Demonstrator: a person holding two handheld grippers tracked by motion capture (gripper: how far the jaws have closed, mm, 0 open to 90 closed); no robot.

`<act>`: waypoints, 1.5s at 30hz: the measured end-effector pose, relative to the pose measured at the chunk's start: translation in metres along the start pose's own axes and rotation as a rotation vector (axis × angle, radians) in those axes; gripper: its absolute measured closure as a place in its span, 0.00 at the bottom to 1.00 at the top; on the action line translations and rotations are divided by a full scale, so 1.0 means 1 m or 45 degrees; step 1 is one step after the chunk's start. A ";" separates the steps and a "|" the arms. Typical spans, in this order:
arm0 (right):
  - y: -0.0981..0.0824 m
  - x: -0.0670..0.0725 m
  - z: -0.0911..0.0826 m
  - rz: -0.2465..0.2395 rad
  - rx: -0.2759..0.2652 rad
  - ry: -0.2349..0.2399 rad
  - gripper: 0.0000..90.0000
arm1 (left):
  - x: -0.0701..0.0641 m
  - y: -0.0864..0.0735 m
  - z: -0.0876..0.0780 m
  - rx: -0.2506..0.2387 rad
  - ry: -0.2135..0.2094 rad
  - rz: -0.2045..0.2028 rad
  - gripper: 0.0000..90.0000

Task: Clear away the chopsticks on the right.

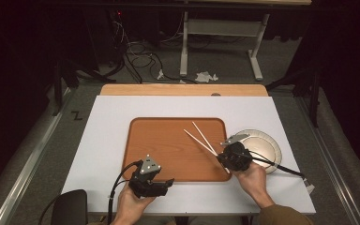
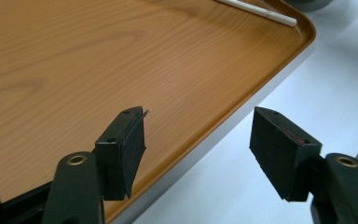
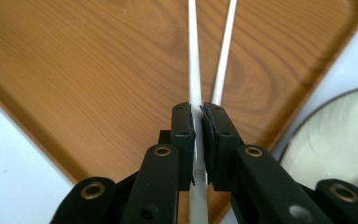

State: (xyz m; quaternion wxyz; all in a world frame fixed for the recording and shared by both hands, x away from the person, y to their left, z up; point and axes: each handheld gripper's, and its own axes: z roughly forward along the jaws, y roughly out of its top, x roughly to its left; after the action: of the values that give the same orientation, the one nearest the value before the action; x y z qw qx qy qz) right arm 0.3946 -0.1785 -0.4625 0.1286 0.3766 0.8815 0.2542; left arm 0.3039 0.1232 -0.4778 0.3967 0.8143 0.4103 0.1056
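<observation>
A pair of white chopsticks points up and left over the wooden tray. My right gripper is shut on their near ends, above the tray's front right corner. In the right gripper view both sticks run between the pads and spread apart farther out. My left gripper hangs open at the tray's front edge, near its left corner, with nothing between its jaws. The ends of the chopsticks show at the top of the left gripper view.
A round silvery plate lies on the white table cover just right of the tray. A black object sits at the front left table corner. Cables and a table frame stand on the floor beyond.
</observation>
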 end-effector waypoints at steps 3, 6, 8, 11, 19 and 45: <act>0.005 0.002 0.008 -0.018 0.023 0.002 0.94 | 0.001 -0.004 -0.004 -0.001 0.021 -0.013 0.40; 0.009 0.003 0.017 -0.035 0.054 0.007 0.94 | 0.002 -0.006 -0.008 -0.003 0.036 -0.025 0.40; 0.011 0.003 0.023 -0.048 0.081 0.013 0.93 | 0.002 -0.008 -0.010 -0.007 0.049 -0.036 0.40; 0.012 0.003 0.029 -0.053 0.126 0.016 0.93 | 0.002 -0.010 -0.013 -0.011 0.064 -0.048 0.40; 0.014 0.001 0.035 -0.082 0.162 0.027 0.93 | 0.004 -0.014 -0.018 -0.022 0.089 -0.071 0.40; 0.008 0.008 0.031 -0.080 0.155 -0.008 0.93 | 0.003 -0.010 -0.014 -0.025 0.057 -0.052 0.40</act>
State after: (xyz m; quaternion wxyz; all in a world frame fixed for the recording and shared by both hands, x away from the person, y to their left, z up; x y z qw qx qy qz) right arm 0.4071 -0.1572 -0.4847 0.1162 0.3568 0.9062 0.1948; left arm 0.2934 0.1372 -0.4759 0.3975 0.7993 0.4345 0.1195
